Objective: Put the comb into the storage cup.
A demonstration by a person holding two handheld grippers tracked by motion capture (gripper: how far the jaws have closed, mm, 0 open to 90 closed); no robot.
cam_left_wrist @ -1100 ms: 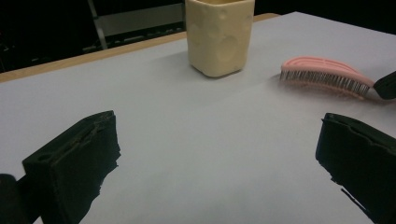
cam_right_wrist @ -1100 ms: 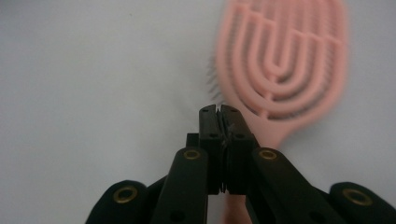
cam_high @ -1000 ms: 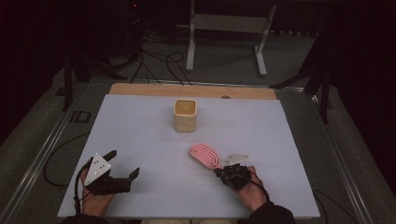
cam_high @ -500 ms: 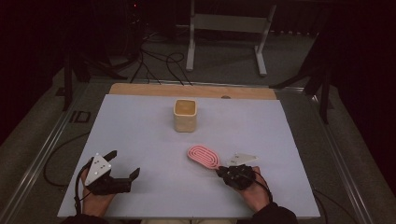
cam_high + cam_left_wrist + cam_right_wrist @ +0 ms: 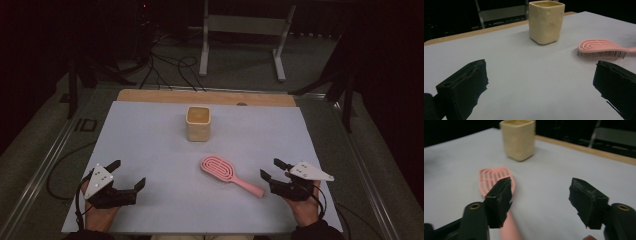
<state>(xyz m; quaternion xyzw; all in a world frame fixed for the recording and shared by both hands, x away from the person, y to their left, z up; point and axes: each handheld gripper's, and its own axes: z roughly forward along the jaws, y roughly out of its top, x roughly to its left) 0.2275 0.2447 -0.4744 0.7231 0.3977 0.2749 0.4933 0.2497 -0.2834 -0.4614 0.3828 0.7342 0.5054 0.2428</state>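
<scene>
Since the earlier frames the right tool (image 5: pixel 268 169) has let go of the pink hairbrush (image 5: pixel 231 175), its jaws just spreading, and drawn off rightward; the brush lies on the counter (image 5: pixel 150 150) before the yellow cup (image 5: pixel 198 123). Left tool (image 5: pixel 127 173) stays spread, empty. No writing legible

Dim room, evenly lit table (image 5: pixel 150 150); right gripper view slightly blurred.

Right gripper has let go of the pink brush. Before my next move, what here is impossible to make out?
- Cup contents: the high view looks onto its dim inside, and both gripper views see it from the side.
- Brush handle: in the right gripper view, one jaw of the open right gripper covers part of it, and the picture is blurred.
- Brush handle end: the left gripper view's right edge cuts it off.
</scene>
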